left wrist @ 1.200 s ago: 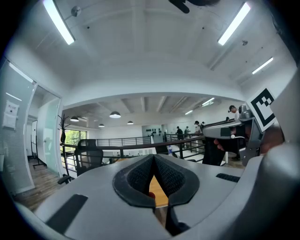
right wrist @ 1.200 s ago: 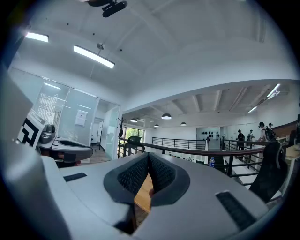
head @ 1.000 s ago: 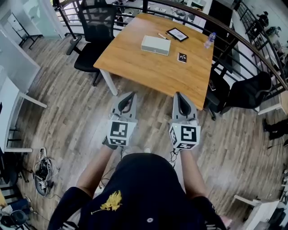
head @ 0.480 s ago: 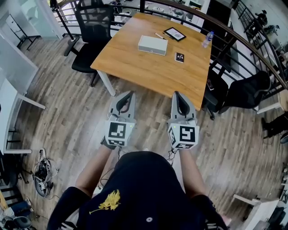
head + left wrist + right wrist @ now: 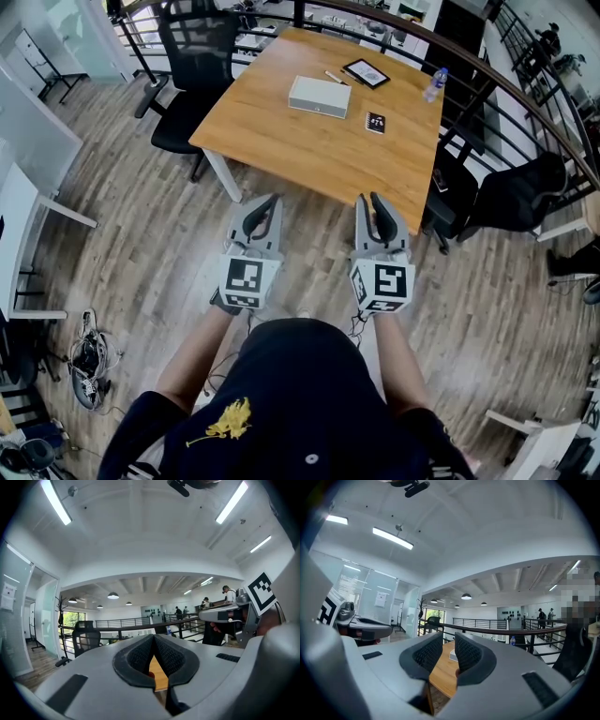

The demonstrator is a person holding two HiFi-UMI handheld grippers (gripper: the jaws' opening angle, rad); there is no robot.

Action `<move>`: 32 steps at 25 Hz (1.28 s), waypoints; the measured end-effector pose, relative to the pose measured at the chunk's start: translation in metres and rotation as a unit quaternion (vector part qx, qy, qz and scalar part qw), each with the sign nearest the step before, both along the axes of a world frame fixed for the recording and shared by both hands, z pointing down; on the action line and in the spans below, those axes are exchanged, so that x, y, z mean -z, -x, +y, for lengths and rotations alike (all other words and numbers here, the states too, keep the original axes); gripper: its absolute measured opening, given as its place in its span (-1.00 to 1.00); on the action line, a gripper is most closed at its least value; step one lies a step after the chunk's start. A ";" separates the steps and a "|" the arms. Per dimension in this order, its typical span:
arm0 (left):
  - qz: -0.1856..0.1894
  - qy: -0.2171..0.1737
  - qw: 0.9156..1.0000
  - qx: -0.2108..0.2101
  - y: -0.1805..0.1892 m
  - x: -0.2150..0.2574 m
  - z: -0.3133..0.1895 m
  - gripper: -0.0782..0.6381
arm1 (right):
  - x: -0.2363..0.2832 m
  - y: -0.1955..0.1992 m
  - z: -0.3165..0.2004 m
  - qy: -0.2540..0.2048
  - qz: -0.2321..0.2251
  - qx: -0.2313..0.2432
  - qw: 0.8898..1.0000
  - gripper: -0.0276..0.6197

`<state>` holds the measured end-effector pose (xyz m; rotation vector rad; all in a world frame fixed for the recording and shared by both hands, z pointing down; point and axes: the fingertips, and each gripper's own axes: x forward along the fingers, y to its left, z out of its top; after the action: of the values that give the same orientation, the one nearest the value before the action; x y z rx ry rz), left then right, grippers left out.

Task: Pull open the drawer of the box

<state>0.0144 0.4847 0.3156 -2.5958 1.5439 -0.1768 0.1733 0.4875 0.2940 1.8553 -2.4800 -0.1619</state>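
Note:
The box, white and flat, lies on the far half of a wooden table, well ahead of both grippers. I hold both grippers side by side above the floor, short of the table's near edge. My left gripper is shut, and its tips meet with nothing between them. My right gripper has its jaws opening, with a narrow gap and nothing between them. Through that gap the box shows far off on the table. I cannot make out the drawer.
A tablet, a pen, a small black card and a water bottle lie on the table. Black chairs stand at its far left and right. A railing runs behind.
The right gripper's jaws have parted from shut to a narrow gap. Both grippers have kept their place in front of the table, and the left stays shut.

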 end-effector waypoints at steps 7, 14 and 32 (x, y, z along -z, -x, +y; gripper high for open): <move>-0.005 0.004 1.000 0.001 -0.005 -0.002 -0.002 -0.76 | -0.004 -0.006 -0.005 0.006 -0.004 0.005 1.000 -0.49; -0.006 0.000 1.000 0.000 -0.016 0.000 -0.006 -0.76 | -0.007 -0.020 -0.008 0.014 -0.012 0.009 1.000 -0.09; 0.004 0.025 1.000 0.012 0.006 -0.024 -0.072 -0.76 | -0.047 -0.015 -0.061 0.068 -0.001 -0.006 0.998 -0.11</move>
<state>0.0082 0.4131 0.3392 -2.6202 1.5935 -0.2112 0.1882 0.4265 0.3413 1.8159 -2.4131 0.0088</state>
